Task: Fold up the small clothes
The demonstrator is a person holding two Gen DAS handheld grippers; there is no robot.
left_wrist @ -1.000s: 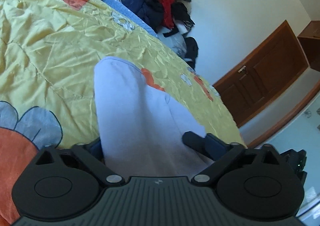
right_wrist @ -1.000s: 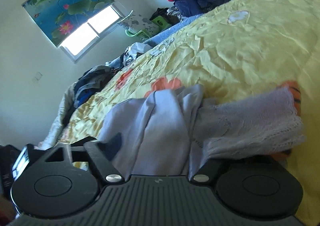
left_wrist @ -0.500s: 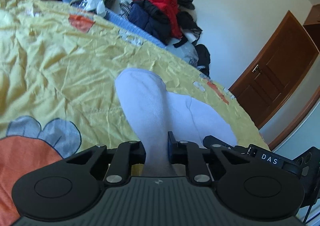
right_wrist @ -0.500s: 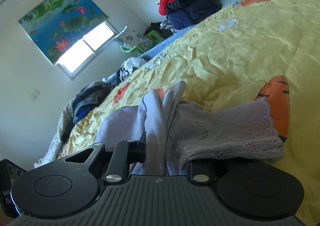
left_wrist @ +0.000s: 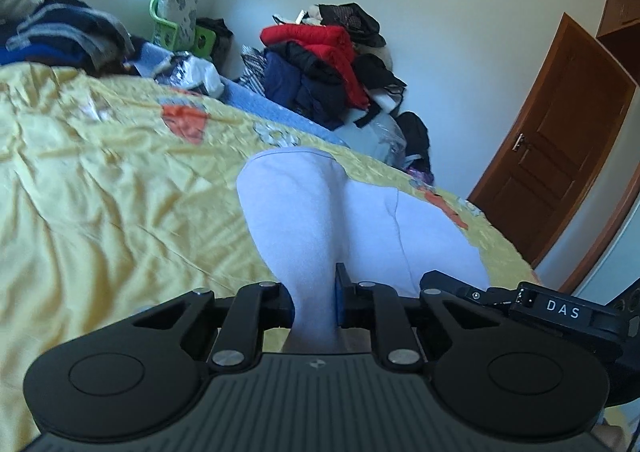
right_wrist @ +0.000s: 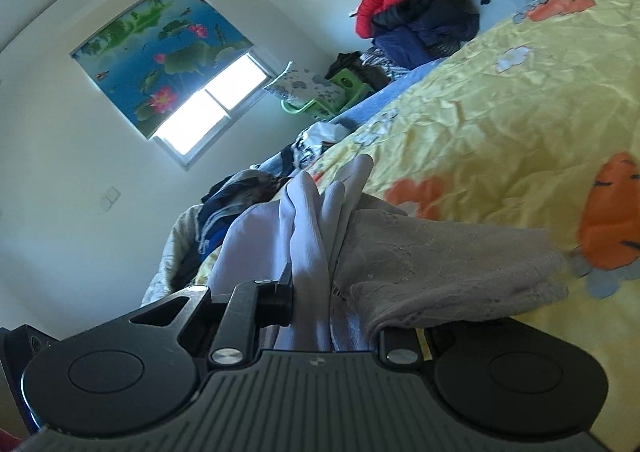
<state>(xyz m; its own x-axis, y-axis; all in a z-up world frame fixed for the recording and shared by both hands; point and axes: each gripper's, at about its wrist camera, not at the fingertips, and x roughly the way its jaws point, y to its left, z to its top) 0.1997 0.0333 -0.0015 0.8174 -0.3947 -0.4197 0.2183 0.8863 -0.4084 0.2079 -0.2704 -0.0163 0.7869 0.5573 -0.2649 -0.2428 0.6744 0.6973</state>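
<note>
The left gripper [left_wrist: 314, 302] and right gripper [right_wrist: 312, 300] each pinch the pale garment [left_wrist: 320, 212] tight. Its length runs away toward the far bedspread [left_wrist: 100, 192], both hands at its near edge.

- Left wrist view: mounted just behind the left tongs [left_wrist: 314, 304], low over a bed with a yellow bedspread [left_wrist: 100, 212], looking along the tongs and slightly down, toward a far corner with a heap of clothes [left_wrist: 320, 68] and a wooden door [left_wrist: 560, 156] at right.
- Right wrist view: set just behind the right tongs [right_wrist: 332, 300], equally close to the bedspread [right_wrist: 500, 112], tilted, facing across the bed toward a window with a lotus-print blind [right_wrist: 160, 56].
- Shared ground: both views take in the pale garment [left_wrist: 304, 208] [right_wrist: 304, 236] close before the lens, the yellow bedspread, the clothes heap [right_wrist: 412, 0] against the wall and a green chair [left_wrist: 176, 24] [right_wrist: 320, 100].
</note>
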